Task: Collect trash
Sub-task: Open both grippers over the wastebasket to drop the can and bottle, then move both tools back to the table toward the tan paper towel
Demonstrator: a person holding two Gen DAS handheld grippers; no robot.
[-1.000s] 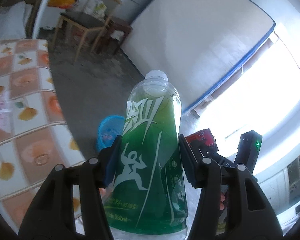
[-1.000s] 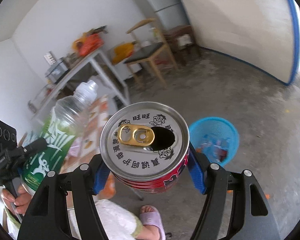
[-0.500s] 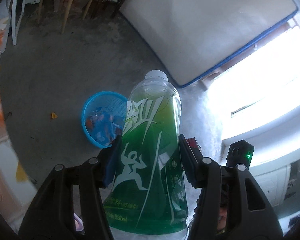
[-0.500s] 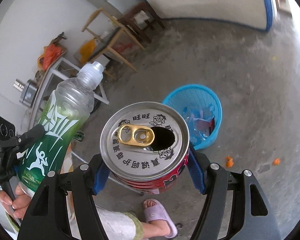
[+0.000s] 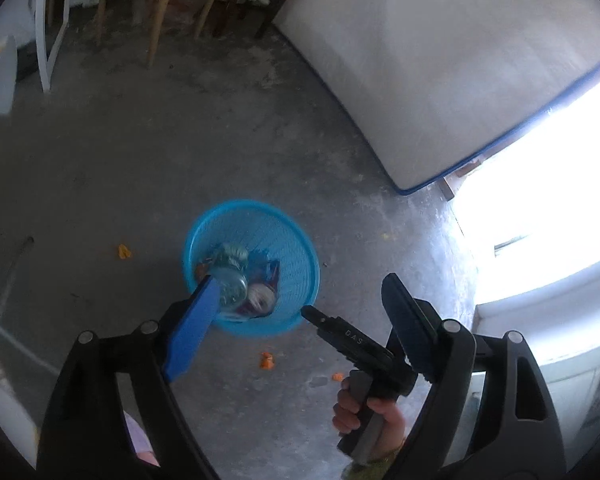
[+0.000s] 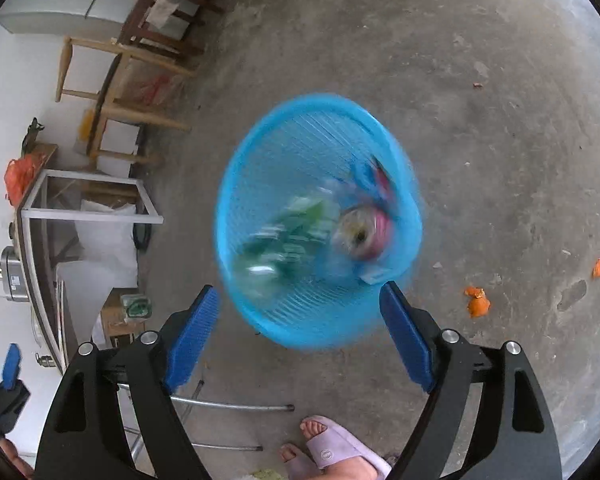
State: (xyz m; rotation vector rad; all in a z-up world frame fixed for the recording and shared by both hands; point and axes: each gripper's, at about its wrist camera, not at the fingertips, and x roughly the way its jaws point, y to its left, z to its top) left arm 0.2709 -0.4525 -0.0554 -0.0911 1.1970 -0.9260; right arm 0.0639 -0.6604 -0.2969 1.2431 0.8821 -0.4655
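While both jaws are opening with nothing between them, the left gripper (image 5: 296,316) and right gripper (image 6: 300,330) hang above the blue basket (image 6: 260,184). Bottle (image 6: 284,236) and can (image 6: 360,232) are seen inside, blurred; tipping of the light basket is judged possible. Orange scraps (image 6: 476,300) remain on the floor.

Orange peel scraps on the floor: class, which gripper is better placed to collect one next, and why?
Probably the right. The right gripper, jaws opening and empty, sees a peel scrap just right of the blue basket. The left gripper, also empty, is over the basket's far side.
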